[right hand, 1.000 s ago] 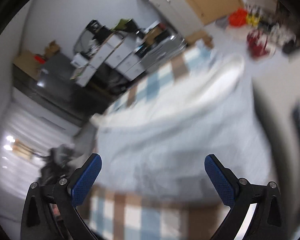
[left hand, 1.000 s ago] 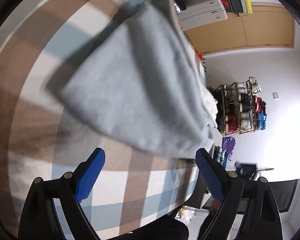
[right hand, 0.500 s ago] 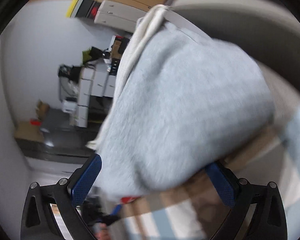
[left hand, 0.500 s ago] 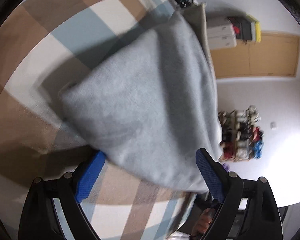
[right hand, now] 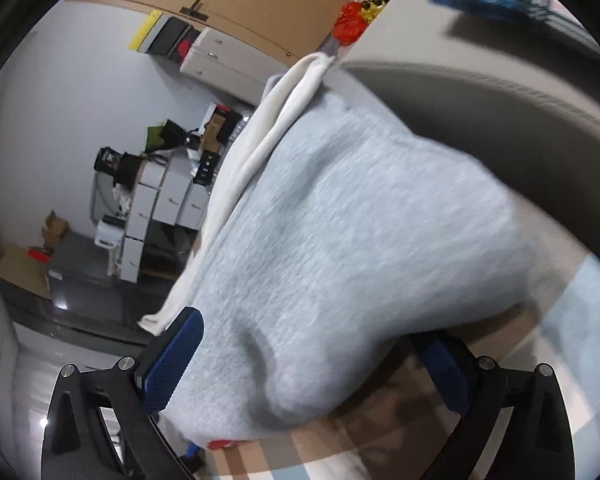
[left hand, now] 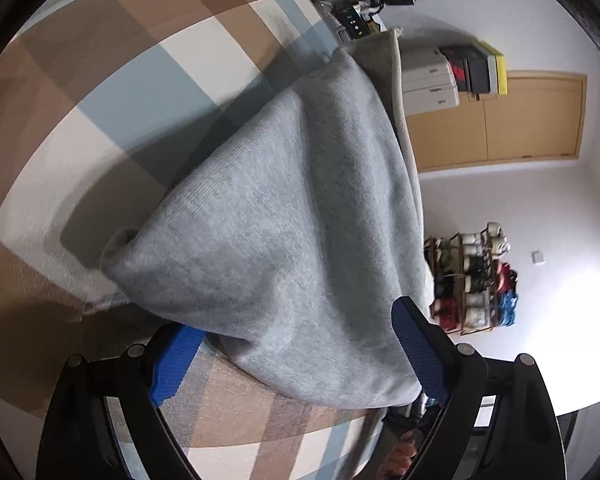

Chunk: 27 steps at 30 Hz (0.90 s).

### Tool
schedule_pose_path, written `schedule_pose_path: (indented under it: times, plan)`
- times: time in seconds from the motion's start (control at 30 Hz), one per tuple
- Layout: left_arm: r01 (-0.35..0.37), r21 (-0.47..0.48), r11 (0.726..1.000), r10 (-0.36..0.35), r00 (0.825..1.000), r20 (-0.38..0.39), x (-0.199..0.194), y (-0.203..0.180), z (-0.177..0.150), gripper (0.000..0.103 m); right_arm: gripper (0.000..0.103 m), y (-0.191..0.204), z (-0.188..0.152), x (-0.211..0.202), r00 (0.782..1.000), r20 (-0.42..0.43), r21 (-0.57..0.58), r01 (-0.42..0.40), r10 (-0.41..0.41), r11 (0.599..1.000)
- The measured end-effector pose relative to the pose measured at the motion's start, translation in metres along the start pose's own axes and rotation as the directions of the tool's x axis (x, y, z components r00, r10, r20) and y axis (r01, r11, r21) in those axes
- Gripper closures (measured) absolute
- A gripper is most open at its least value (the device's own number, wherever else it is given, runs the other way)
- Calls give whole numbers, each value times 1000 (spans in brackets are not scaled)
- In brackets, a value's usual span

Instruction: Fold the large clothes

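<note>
Checked cloth in brown, blue and white covers the bench (left hand: 112,92). Left gripper (left hand: 300,354), low in its frame, points down at a slant, blue fingers (left hand: 418,354) spread wide. Grey garment (left hand: 284,232) lies bunched between them, across the frame centre. Right gripper (right hand: 308,364) likewise angles down, fingers spread about the same garment. Behind: a shoe rack (left hand: 474,276), crowded with shoes, at centre right.

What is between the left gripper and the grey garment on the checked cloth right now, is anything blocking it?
Nothing visible blocks it. The grey garment lies folded on the checked cloth, and its near edge already sits between the open blue pads of the left gripper. Only a cream garment lies along its far side.
</note>
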<state>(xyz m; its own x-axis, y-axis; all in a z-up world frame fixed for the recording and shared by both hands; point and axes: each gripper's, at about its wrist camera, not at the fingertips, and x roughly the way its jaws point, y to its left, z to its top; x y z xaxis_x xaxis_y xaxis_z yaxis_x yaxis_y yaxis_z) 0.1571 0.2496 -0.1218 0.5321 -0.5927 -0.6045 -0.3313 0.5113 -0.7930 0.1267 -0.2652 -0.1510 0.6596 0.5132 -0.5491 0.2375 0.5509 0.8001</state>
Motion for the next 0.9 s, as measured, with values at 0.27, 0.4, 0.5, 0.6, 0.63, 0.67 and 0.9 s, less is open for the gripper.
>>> schedule_pose_path:
  times: [0.27,0.4,0.5,0.6,0.63,0.67,0.9]
  plan:
    - [-121,124,985,122,993,1,14,-24,1,14,0,15,1,15,998,-54,-26,36,-38,999]
    - [-89,84,992,89,996,10,10,-17,4,14,34,21,1,27,993,-47,-74,103,-107,992]
    - [-82,95,992,81,996,24,13,-15,3,17,78,18,4,28,988,-21,-97,150,-153,984]
    - [-131,117,984,131,991,13,16,-13,0,79,89,15,5,22,992,9,-99,127,-127,987]
    - [-146,120,982,146,989,4,18,-11,1,90,91,18,4,18,992,26,-114,124,-122,986]
    - [-138,116,984,138,990,3,19,-9,1,91,91,19,2,14,991,41,-133,129,-125,983]
    - [-108,63,992,106,994,36,8,2,-7,96,92,39,-5,8,982,101,-246,181,-161,952]
